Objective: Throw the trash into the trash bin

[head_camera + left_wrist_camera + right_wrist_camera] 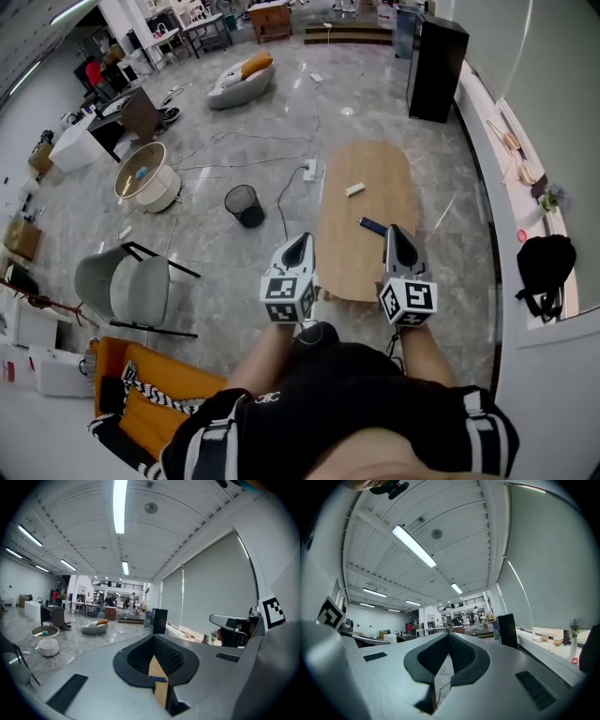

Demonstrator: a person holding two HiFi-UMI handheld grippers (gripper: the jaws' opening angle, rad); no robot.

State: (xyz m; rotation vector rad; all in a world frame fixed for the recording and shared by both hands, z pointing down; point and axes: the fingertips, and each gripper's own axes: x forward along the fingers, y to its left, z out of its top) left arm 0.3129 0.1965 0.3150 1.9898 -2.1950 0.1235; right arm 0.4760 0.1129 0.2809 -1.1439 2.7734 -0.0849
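I stand at the near end of an oval wooden table [375,169]. On it lie a small white piece of trash [354,189] and a dark blue piece [372,226]. A black mesh trash bin [245,204] stands on the floor left of the table. My left gripper [298,248] hovers at the table's near left edge, jaws together with nothing held. In the left gripper view the left gripper [154,654] shows only a sliver of table through its slit. My right gripper [400,246] is over the near right of the table, just short of the blue piece. It [450,644] is shut and empty.
A grey chair [122,286] and an orange cushion [150,394] sit at the near left. A round basket table [145,178] stands beyond the bin. Cables and a power strip [309,171] lie on the floor. A black cabinet [436,66] and a backpack [547,267] are on the right.
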